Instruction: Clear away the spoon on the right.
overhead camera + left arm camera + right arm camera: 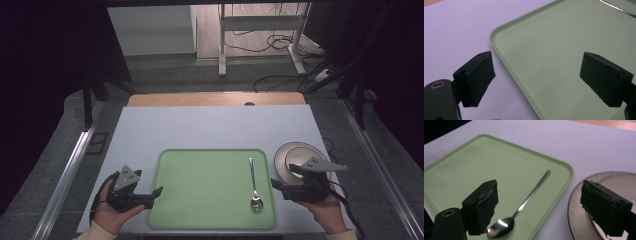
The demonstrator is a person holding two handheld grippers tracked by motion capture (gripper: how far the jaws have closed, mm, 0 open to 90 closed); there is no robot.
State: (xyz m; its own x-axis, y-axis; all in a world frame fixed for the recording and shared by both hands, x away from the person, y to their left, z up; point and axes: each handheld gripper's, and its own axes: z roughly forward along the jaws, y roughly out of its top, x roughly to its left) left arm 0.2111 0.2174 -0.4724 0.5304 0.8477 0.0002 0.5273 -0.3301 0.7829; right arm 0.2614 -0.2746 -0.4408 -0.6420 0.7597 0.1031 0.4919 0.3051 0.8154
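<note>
Slim polished metal spoon (254, 184) lies on the flat pale-green plastic tray (200, 175), handle pointing away, bowl nearest the right gripper (276, 184), beside a round grey plate (292, 152). Left gripper (536, 77) gapes wide and empty over the tray's edge. Right gripper view: jaws wide, empty; spoon between them.

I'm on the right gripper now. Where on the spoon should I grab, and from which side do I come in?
Take the spoon by its thin handle, around mid-length, coming straight down from above. It lies flat on the green tray, bowl toward you, handle pointing away, so the open right gripper should probably straddle the handle crosswise. The bowl is wide and rounded, likely to slip.
</note>
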